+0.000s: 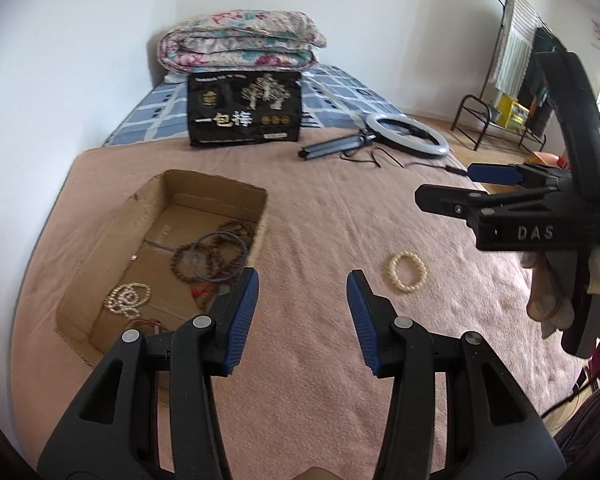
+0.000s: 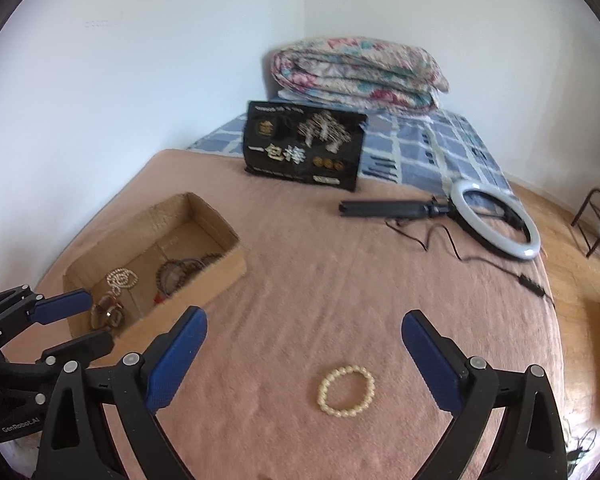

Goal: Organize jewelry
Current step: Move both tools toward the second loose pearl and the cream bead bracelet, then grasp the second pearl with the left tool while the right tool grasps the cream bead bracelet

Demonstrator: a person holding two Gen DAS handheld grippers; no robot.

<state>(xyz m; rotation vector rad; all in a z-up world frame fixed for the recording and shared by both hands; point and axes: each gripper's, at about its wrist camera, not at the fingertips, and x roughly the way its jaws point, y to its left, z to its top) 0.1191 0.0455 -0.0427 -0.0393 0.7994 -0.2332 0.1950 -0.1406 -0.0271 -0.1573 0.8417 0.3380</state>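
- Our right gripper (image 2: 302, 344) hangs over the pink blanket (image 2: 300, 248), fingers spread wide, gripping nothing.
- The pearl bracelet (image 2: 346, 391) lies on the blanket, near, between those fingers.
- Our left gripper (image 1: 302, 300), likewise spread and empty, sits beside the cardboard box (image 1: 112, 240) of beads, left.

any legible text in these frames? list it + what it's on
"一包梅" in large white characters on the black printed package standing on the bed; its small top line and bottom label are too blurred to read.
"DAS" in raised letters on the right gripper body, seen from the left wrist view.
"GenRobot.AI" in white on the left gripper body, seen from the right wrist view.
Nothing else readable.
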